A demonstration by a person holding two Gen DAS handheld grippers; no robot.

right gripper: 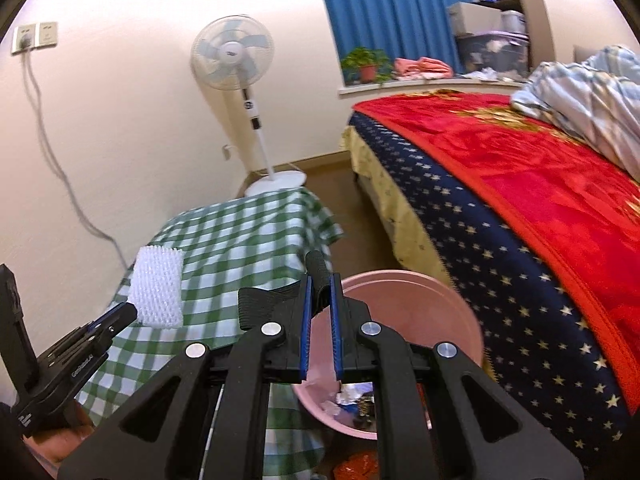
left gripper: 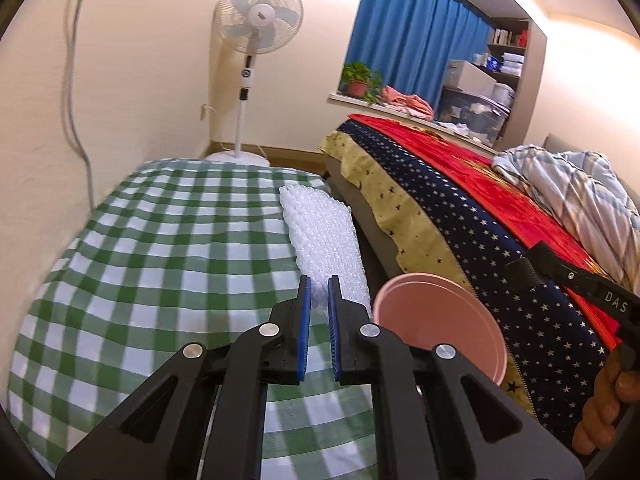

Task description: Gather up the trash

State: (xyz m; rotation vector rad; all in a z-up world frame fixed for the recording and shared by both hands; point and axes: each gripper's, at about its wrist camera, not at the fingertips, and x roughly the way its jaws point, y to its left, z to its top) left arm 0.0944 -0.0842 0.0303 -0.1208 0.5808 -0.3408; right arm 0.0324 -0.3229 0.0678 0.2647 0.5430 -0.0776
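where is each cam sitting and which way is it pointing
Left wrist: sits on the left gripper, looking along its fingers over the checked tablecloth toward the fan; shut on white bubble wrap; a hand shows lower right.
Right wrist: sits on the right gripper, above the pink bin, shut on a black strap; the left gripper shows at left.
Shared: fan, tablecloth, bin, bubble wrap, bed.
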